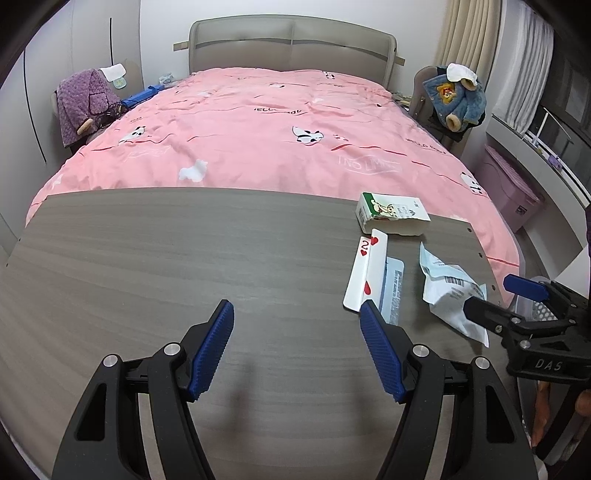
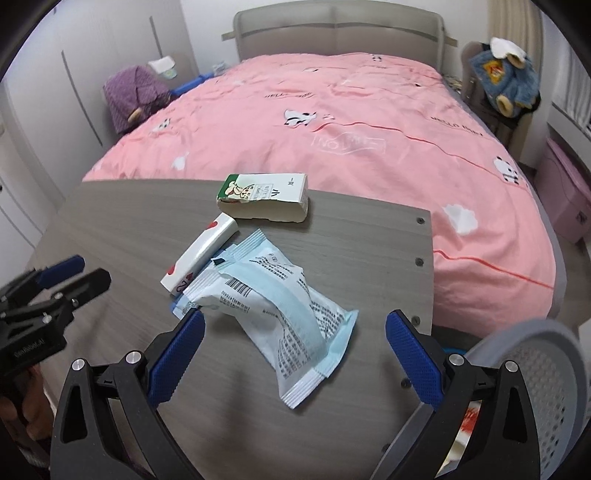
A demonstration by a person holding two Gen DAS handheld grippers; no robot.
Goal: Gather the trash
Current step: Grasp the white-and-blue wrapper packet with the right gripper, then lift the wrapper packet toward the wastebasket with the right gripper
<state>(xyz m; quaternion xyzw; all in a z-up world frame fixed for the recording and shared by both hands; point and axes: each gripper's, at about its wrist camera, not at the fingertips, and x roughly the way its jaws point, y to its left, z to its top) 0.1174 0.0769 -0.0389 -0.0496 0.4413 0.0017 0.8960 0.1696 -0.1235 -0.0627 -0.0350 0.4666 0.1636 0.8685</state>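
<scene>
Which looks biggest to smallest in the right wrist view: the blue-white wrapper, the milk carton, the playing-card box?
1. Blue-white wrapper, clearly largest, though it also lies nearest the camera, which inflates it.
2. Milk carton and playing-card box look about alike in size; the carton sits farther back, so I will not rank them.

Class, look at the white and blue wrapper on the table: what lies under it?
Under the wrapper a flat blue-edged packet pokes out, beside the playing-card box. How far the packet extends beneath is hidden.

Home bedroom: bed (image 1: 258,122) with pink quilt, headboard (image 1: 291,46), curtains (image 1: 465,33).
</scene>
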